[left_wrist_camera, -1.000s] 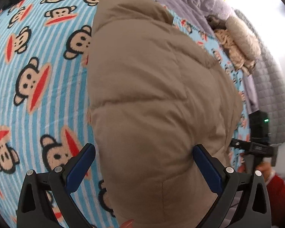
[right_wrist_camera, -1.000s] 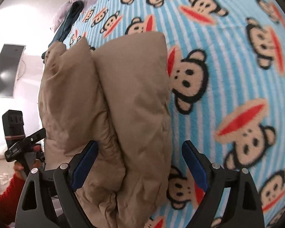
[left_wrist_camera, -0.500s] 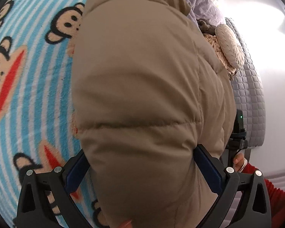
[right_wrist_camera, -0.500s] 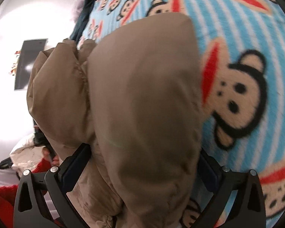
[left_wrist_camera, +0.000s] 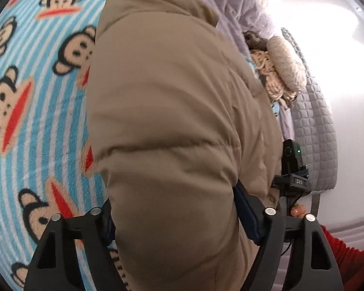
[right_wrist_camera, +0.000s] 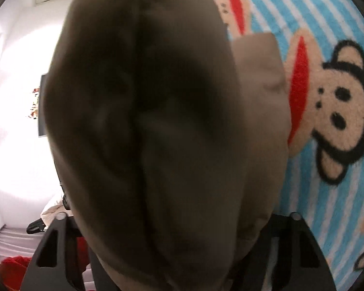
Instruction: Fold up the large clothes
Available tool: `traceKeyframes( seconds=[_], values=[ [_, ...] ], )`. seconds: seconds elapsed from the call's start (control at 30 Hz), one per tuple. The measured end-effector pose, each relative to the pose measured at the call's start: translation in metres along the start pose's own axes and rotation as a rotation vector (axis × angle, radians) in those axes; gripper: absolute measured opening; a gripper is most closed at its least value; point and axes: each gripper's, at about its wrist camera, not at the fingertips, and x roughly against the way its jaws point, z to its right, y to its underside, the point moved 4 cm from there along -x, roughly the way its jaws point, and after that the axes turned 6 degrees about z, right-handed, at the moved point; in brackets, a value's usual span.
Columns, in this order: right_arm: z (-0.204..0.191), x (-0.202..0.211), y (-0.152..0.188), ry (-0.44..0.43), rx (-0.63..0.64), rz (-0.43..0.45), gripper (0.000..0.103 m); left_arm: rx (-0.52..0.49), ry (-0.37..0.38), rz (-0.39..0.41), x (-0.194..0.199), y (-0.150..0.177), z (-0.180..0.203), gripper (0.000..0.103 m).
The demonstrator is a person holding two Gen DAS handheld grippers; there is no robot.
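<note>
Where the padding fills both lenses, I read the scene as follows.
Jacket: tan puffer jacket (left_wrist_camera: 172, 111), bunched into a thick roll on the bed, lying over the monkey-print blanket (left_wrist_camera: 36, 126); its near end is cut off by the lower edge of both views.
Left gripper (left_wrist_camera: 174, 215): jaws closing, the jacket's roll between them; blue pad faces lie against the fabric on both sides, the left one nearly buried.
Right gripper (right_wrist_camera: 179, 230): jaws closing around the jacket; pads fully hidden by fabric, so I cannot see contact itself, only the black finger frames flanking the bulge.
Right view: jacket (right_wrist_camera: 157, 121) dark and blurred, too close to resolve seams.
Far side: grey quilt (left_wrist_camera: 313, 131) and knitted bundle (left_wrist_camera: 276, 77), partly behind the jacket.
Person: red sleeve (left_wrist_camera: 347, 257), cropped at the corner.
</note>
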Motion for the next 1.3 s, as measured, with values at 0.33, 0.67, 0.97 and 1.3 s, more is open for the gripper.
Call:
traceKeyframes(
  seconds=[0.33,0.67,0.97,1.3],
  values=[
    [-0.082,-0.032,-0.020,-0.062,0.087,0.034,0.066,-0.076,0.003,0.118,0.076,-0.046,0.011,0.078],
    [-0.122,-0.150,-0.087,-0.045,0.102,0.039,0.066,-0.055,-0.092,0.158,0.101,-0.141,-0.086,0.078],
    [-0.095,-0.195,-0.114,-0.016,0.023,0.085,0.080,0.017,-0.078,0.168,0.077,-0.144,-0.154,0.093],
    [-0.142,-0.097,-0.069,0.315,0.168,0.283,0.081,-0.149,-0.303,0.361,0.167,-0.142,-0.098,0.077]
  ],
)
